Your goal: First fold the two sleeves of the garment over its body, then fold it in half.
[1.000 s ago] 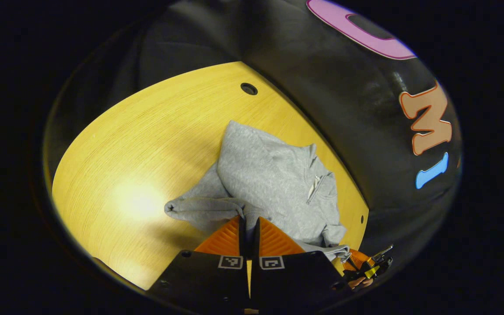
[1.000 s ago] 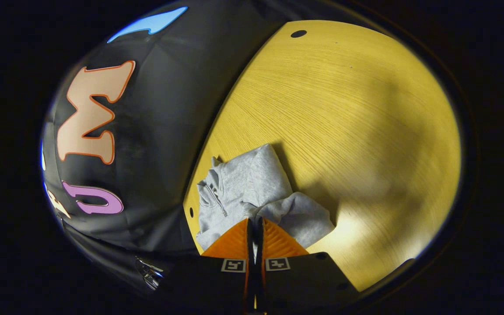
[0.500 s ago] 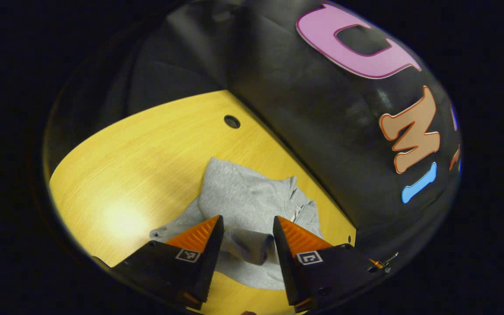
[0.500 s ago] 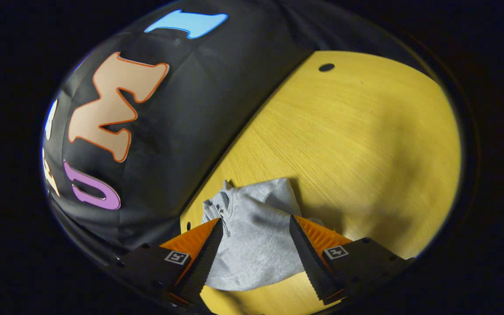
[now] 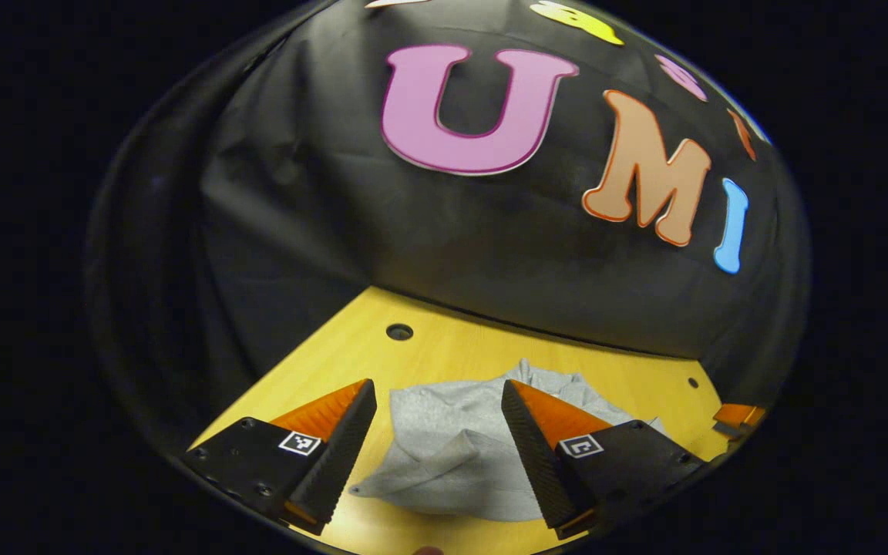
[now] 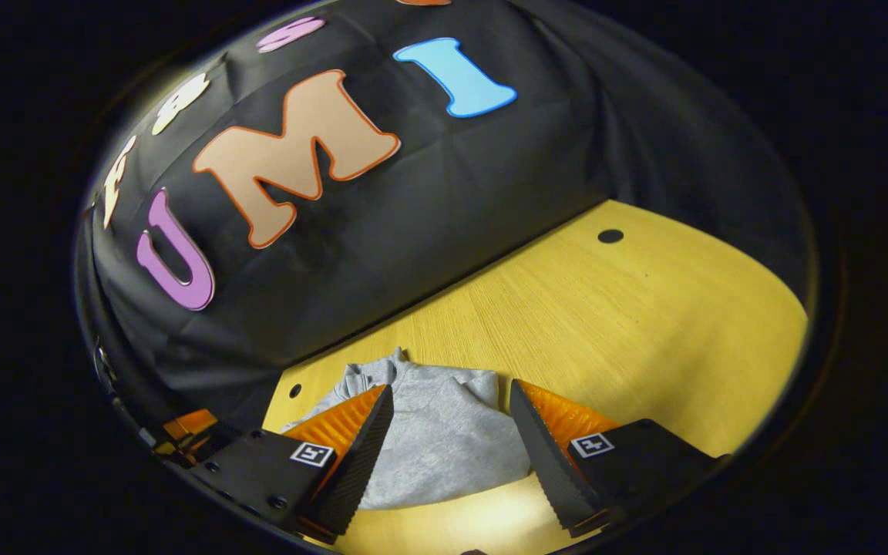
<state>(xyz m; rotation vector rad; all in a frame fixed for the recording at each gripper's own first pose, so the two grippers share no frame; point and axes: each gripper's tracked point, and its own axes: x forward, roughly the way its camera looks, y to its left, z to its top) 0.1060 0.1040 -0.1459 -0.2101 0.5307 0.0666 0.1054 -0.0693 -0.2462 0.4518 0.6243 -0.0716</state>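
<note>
Both grippers (image 5: 438, 447) (image 6: 450, 451) have lifted off the folded garment (image 5: 452, 455).

Garment (image 5: 444, 455): heathered light grey. Table (image 6: 644, 308): yellow wood grain, small dark round holes. Booth wall (image 5: 490, 247): black cloth.

In the right gripper view, our right tool (image 6: 448, 451) sits at six o'clock with its two fingers (image 6: 359, 455) spread wide apart, nothing pressed between them. Through the gap we see the grey garment (image 6: 432, 432), bunched in a compact heap on the yellow wooden surface (image 6: 644, 324), its collar end pointing toward eleven o'clock, close to the surface's far edge. A dark round hole (image 6: 610, 236) marks the surface at about two o'clock, and a smaller one (image 6: 295, 391) lies near eight o'clock, just beside the garment. At eight o'clock, low at the edge, we glimpse part of the other tool (image 6: 186, 428).
</note>
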